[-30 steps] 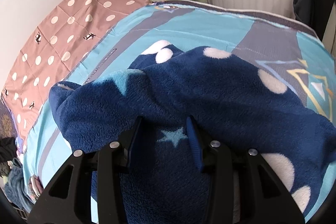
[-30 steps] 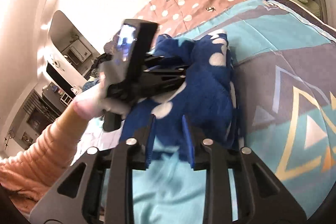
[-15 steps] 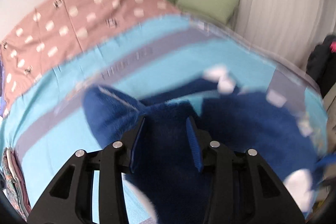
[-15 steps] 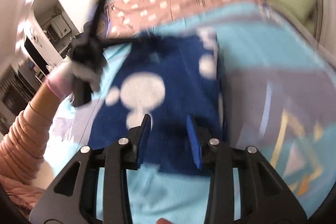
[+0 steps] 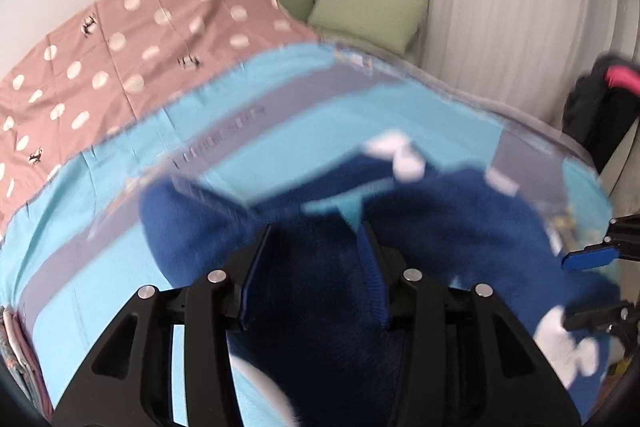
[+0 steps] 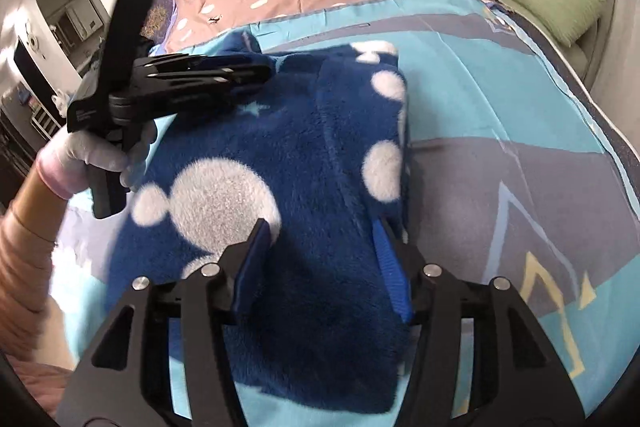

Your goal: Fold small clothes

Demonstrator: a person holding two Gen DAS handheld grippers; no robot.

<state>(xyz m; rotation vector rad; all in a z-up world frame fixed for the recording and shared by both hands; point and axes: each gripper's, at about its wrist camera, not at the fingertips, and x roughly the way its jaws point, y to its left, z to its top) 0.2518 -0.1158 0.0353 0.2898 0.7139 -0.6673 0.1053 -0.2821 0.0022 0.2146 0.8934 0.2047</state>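
One fold at least is looking done: the fleece (image 6: 280,147) is lying doubled on the bed (image 6: 500,107), its right edge stacked in layers. I am keeping the left tongs (image 5: 316,267) clamped on the fleece at its far corner, lifted a little above the cover. I am opening the right tongs (image 6: 324,259) now; the near edge is sitting between the jaws, but the pads are no longer pressing it. I am judging that the left corner is waiting to be laid down, and maybe one fold more.
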